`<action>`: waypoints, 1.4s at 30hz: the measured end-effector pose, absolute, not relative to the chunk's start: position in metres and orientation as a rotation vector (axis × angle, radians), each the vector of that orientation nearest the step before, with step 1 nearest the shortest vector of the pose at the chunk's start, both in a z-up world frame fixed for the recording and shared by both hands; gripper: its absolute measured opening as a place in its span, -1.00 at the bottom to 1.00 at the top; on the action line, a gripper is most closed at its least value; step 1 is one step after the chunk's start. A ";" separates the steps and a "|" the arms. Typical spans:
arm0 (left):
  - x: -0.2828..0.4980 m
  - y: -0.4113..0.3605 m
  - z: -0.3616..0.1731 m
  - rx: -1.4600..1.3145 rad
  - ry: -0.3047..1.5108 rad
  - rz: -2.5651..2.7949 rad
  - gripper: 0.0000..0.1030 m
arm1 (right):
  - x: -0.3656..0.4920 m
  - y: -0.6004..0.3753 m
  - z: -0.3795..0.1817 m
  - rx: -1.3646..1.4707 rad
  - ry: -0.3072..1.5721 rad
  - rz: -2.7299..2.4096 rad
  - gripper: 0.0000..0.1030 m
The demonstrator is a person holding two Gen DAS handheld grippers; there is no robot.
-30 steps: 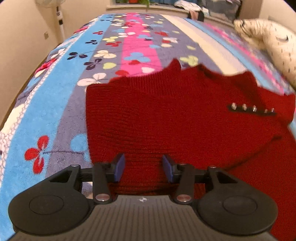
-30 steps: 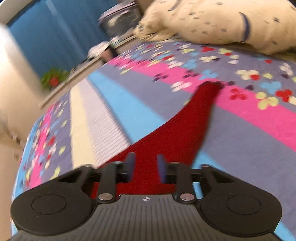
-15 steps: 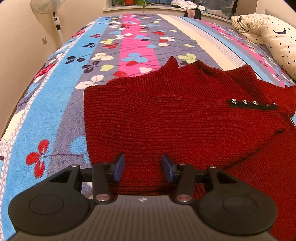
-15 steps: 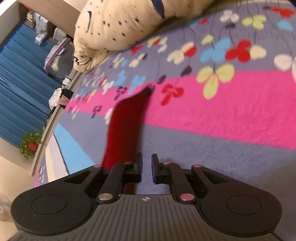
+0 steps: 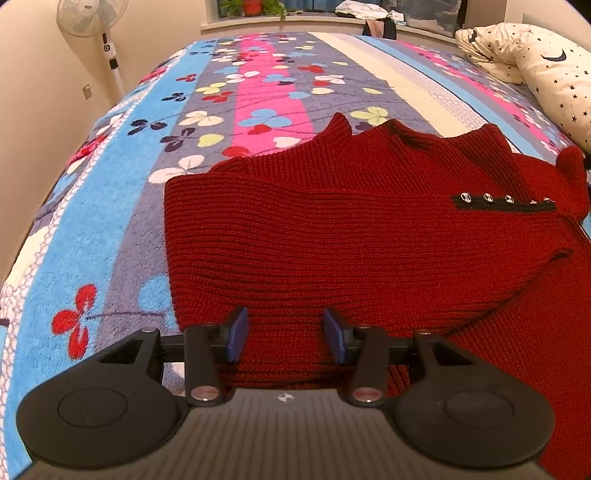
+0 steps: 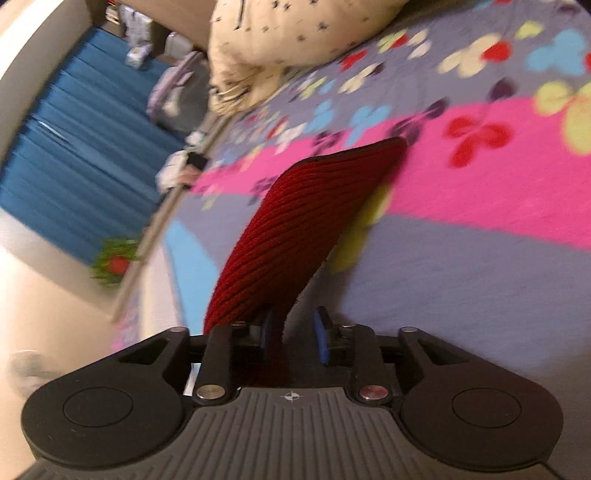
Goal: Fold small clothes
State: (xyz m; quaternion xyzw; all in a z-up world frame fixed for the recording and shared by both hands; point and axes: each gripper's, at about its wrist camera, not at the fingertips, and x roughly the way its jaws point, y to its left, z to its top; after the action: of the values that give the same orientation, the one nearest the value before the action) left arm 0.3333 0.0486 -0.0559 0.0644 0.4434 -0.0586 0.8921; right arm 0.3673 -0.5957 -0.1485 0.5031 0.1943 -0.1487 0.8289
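- Left wrist view: the left claw (image 5: 284,334) hovers with its jaws wide, holding nothing, over the near hem of a red knit sweater (image 5: 351,236) that lies on the bed (image 5: 110,221).
- Since half a second ago this view has hardly shifted; the sweater lies in the same place, one side already folded in over the body, with a dark strip of small metal buttons (image 5: 502,201) facing up at the right.
- At the far right edge a red flap (image 5: 570,177) now stands a little higher than before. This is probably the part the other claw is lifting, so the next fold seems to be starting.
- Around: a star-print pillow (image 5: 546,70) at the bed's far right corner, a standing fan (image 5: 92,22) by the left wall, plants (image 5: 251,6) on the window sill. None of these lies in the fold's path.
- Right wrist view, blurred by motion: the right claw (image 6: 291,338) was almost shut half a second ago; its jaws now stand narrowly apart, with a strip of the sweater (image 6: 295,229) running between them. I cannot tell whether the pads still grip it.
- The strip rises off the bed (image 6: 480,266) and stretches away towards the pink stripe.
- The pillow (image 6: 295,40) sits well beyond it; blue curtains (image 6: 74,129) hang to the left.
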 end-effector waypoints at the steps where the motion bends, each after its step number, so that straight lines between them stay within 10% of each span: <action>1: 0.334 0.049 -0.056 0.135 0.919 -0.123 -0.03 | 0.370 -0.595 -0.150 1.071 0.416 -0.314 -0.11; 26: 0.334 0.050 -0.057 0.132 0.914 -0.121 -0.03 | 0.383 -0.578 -0.145 1.349 0.394 0.030 0.21; 31: 0.334 0.049 -0.057 0.136 0.910 -0.121 -0.03 | 0.390 -0.565 -0.135 1.272 0.461 -0.039 -0.11; 33: 0.334 0.049 -0.058 0.137 0.910 -0.121 -0.03 | 0.394 -0.558 -0.124 1.217 0.470 -0.050 -0.64; 42: 0.336 0.051 -0.056 0.114 0.924 -0.125 -0.03 | 0.302 -0.546 -0.053 1.062 0.263 -0.369 -0.73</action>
State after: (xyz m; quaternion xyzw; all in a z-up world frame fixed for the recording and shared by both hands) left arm 0.3365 0.0513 -0.0562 0.0550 0.4451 -0.0600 0.8918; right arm 0.3016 -0.5458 -0.0531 0.5019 0.1244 -0.1744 0.8380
